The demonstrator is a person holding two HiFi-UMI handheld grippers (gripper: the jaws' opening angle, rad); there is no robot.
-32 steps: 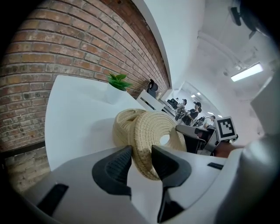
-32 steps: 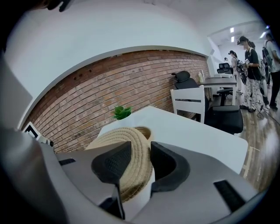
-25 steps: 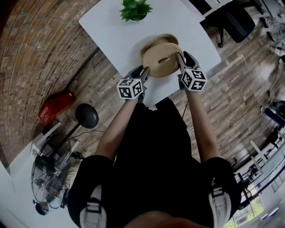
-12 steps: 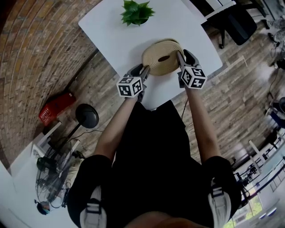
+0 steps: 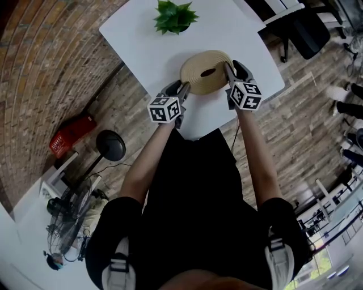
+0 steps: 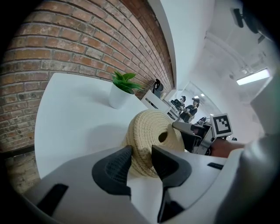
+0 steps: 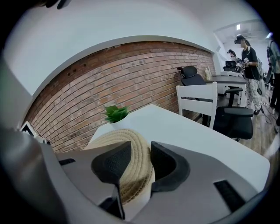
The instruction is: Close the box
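Note:
A round woven rope lid with a hole in its middle lies over the woven box on the white table; the box body under it is almost wholly hidden. My left gripper is shut on the lid's left rim, and the rope edge runs between its pads. At the opposite rim my right gripper is shut on the lid too, with the coil wedged between both pads. In the left gripper view the right gripper shows beyond the lid.
A small potted plant stands at the table's far side, behind the box. The table's near edge is just under both grippers. A white chair and a black office chair stand to the right. People stand far off at the right.
Both grippers carried the lid away from me and slightly down. It was tilted with the open box showing behind it; now it sits level over the box.

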